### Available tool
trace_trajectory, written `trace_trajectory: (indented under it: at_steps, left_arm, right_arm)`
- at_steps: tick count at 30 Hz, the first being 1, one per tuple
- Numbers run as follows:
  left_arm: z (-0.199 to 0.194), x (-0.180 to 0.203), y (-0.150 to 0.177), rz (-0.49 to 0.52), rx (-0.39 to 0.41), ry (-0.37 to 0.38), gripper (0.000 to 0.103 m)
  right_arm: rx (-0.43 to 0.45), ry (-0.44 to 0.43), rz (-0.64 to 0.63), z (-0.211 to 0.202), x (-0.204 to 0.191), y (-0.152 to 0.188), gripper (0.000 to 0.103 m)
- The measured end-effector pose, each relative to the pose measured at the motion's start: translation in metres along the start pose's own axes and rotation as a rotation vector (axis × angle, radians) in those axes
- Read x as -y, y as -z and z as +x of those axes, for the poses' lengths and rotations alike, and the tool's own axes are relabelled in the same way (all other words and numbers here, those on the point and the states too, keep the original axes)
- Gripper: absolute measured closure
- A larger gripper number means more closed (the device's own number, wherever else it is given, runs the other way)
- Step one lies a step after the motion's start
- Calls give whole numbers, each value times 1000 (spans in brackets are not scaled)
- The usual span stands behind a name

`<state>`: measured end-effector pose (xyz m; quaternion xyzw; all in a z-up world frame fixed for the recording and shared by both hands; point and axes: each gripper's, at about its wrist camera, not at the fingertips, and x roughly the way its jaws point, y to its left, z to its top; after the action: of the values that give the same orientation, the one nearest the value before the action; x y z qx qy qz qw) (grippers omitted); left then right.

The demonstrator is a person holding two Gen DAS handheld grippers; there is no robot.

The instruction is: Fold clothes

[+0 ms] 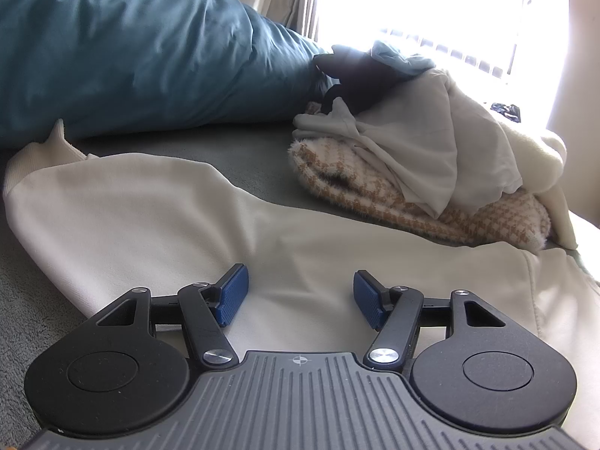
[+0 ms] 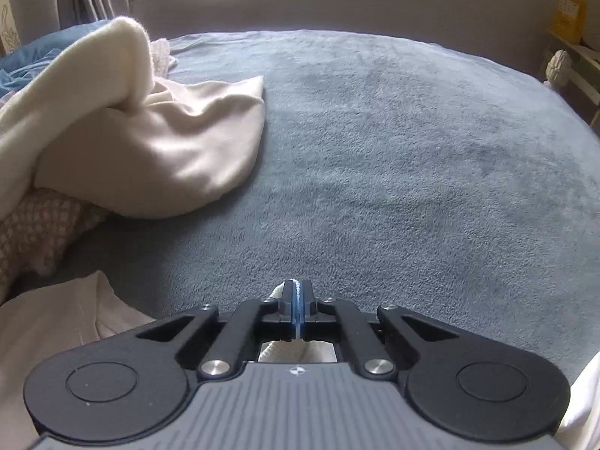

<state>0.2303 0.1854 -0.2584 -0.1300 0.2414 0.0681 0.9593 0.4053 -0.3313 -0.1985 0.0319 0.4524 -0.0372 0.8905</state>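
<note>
A cream sweatshirt [image 1: 157, 206] lies spread on the grey-blue bed cover, its ribbed cuff at the far left. My left gripper [image 1: 300, 296] hovers just over the sweatshirt's near part, open, with only flat cloth below the blue pads [image 1: 232, 296]. In the right wrist view my right gripper [image 2: 297, 292] is shut, and a thin edge of the cream garment [image 2: 277, 294] shows pinched between the pads, with more of it under the jaws. More cream cloth [image 2: 56, 322] lies at the lower left.
A heap of clothes [image 1: 412, 157] sits beyond the sweatshirt: a houndstooth knit, a grey shirt, dark and cream pieces. A blue duvet [image 1: 131, 45] rises at the back left. A cream garment [image 2: 157, 142] droops off that heap. The grey-blue cover [image 2: 393, 168] stretches far right.
</note>
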Motion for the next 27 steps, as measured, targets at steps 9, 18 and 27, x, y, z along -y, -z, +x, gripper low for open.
trace_trajectory:
  at_steps: [9,18,27]
  left_arm:
    - [0,0,0,1,1,-2,41]
    - [1,1,0,7,0,-6,41]
    - [1,2,1,6,0,-5,41]
  right_arm:
    - [60,69,80,26,3,8,103]
    - [113,39,167,28,14,0,100]
    - [68,-73,189,-32,43,15,100]
